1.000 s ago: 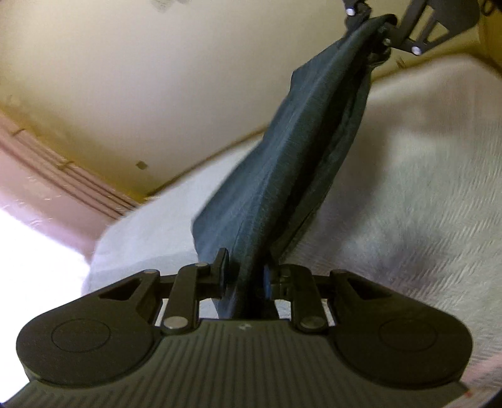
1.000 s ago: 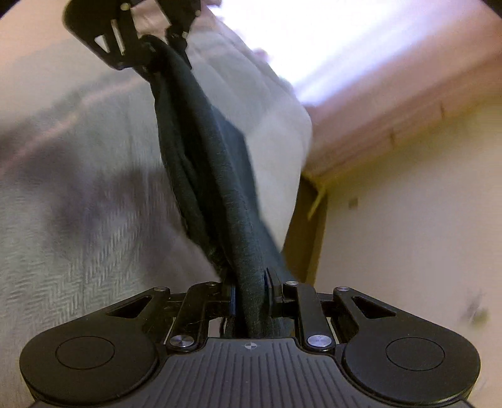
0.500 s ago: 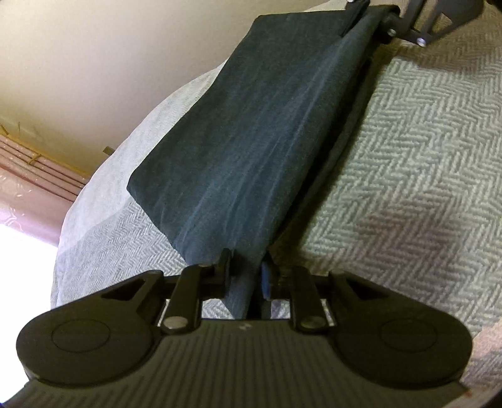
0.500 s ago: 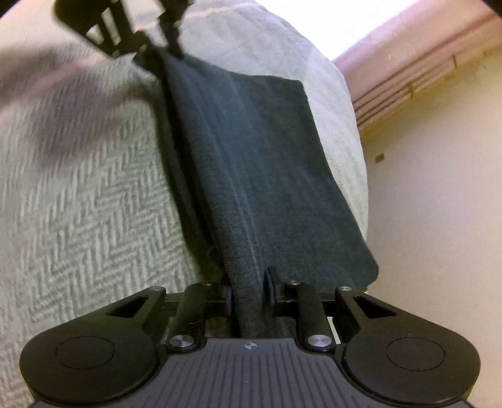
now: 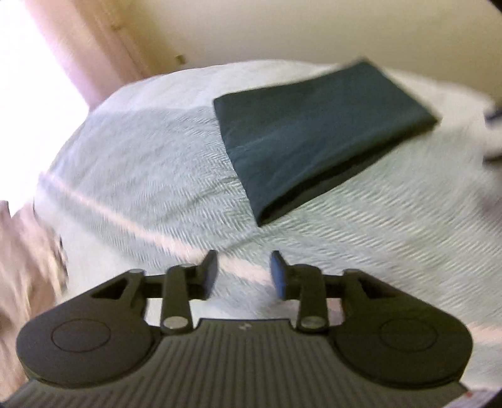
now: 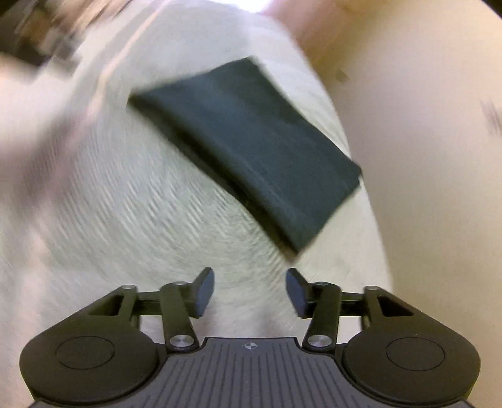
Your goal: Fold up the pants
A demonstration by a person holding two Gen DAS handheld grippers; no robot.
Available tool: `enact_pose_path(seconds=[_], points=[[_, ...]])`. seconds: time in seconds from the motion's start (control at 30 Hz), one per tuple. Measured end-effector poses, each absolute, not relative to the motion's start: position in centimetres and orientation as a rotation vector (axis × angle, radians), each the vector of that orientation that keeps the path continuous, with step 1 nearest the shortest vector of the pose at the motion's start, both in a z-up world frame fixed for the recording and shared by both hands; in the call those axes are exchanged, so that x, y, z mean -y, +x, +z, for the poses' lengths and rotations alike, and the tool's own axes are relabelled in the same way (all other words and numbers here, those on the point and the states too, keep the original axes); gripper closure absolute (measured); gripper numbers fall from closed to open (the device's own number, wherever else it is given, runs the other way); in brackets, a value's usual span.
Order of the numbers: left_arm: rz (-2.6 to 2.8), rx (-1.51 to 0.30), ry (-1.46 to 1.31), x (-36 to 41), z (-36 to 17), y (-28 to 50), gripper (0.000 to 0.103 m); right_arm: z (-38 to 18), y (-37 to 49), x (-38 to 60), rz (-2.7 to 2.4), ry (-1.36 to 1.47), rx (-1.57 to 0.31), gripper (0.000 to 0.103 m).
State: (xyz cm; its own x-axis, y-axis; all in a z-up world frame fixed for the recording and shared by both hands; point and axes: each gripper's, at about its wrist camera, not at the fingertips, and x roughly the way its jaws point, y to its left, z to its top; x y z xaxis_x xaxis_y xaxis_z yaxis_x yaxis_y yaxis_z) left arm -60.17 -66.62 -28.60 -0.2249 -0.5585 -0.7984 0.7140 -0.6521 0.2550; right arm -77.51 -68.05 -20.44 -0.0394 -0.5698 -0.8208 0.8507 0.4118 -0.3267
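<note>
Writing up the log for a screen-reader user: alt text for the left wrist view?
Dark folded pants lie flat on a pale herringbone bedspread, ahead of the left hand-held gripper, which is open and empty. The picture is motion-blurred; a cream wall and pink curtain lie behind.

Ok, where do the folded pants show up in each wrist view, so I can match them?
Left wrist: pants upper right of centre, flat on the bedspread, beyond the open left claw.
Right wrist: pants at centre, angled toward the right, beyond the open right claw.
Shared landmark: the pale herringbone bedspread.
</note>
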Motion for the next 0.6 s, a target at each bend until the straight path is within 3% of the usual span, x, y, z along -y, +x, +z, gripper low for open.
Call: enact_pose_path(seconds=[0.1,0.27,0.4,0.6], points=[[-1.953,-0.36,1.094,64.2,-25.5,-58.7,0.045,-16.7,-77.8,66.1,-1.28,0.546,-0.902,0.035],[-1.892,-0.535,0.966,60.6,-20.7,-56.7,0.012,-12.0,-78.4,63.6,-1.399,0.788,-0.656,0.027],[-1.841,-0.571,0.899,58.3,-18.0,-56.4,0.002,-10.3,-76.7,63.7,-1.412,0.857,-0.598,0.025],[-1.781,-0.553,0.876,56.2,-15.4,-57.7,0.001,-8.8,-75.9,63.5,-1.41,0.863,-0.623,0.025]])
